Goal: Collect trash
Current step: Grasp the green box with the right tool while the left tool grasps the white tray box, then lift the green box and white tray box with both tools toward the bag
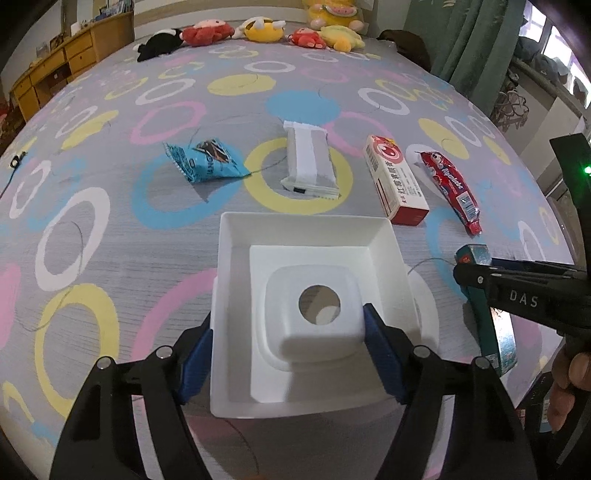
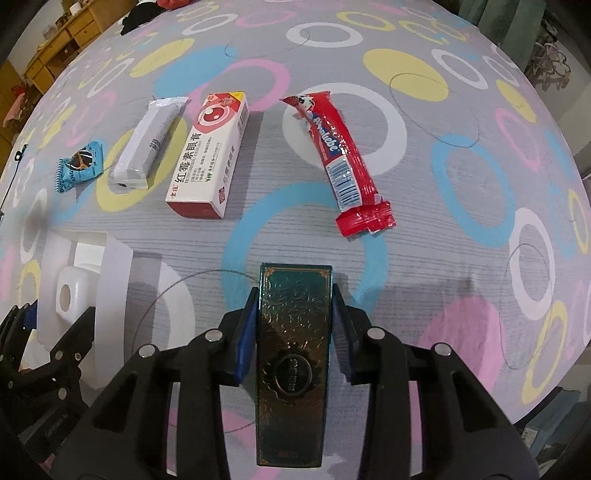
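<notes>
A bed covered w/ a grey sheet (image 1: 155, 258) printed in coloured rings is seen in both views. The left gripper (image 1: 288, 343) is held over a white square bin (image 1: 236, 258) near the camera; its blue fingers (image 1: 380, 354) stand apart, one outside the bin's left wall and one inside by the raised white block w/ a round hole (image 1: 314, 314). Whether the pads press on anything cannot be told. The right gripper (image 2: 295, 332) is clamped on a dark green box (image 2: 291, 354) w/ gold ornament, the box standing lengthwise btw. the fingers (image 2: 245, 339) and held just above the sheet, right of the bin; the same box and gripper are seen at the right edge of the left-wrist view, w/ part of a hand (image 1: 569, 384) behind. The rest of the trash is laid in a row farther out on the bed: a blue snack wrapper (image 1: 207, 158) at far left, then a white wrapped bar (image 1: 308, 162), then a red-and-white carton (image 1: 395, 177) w/ Chinese print, then a red candy wrapper (image 1: 450, 184) at right. All four lie flat and apart from one another, none in the bin. Plush toys (image 1: 258, 29) are lined along the far edge of the bed, and a wooden drawer unit (image 1: 70, 62) stands at far left.
</notes>
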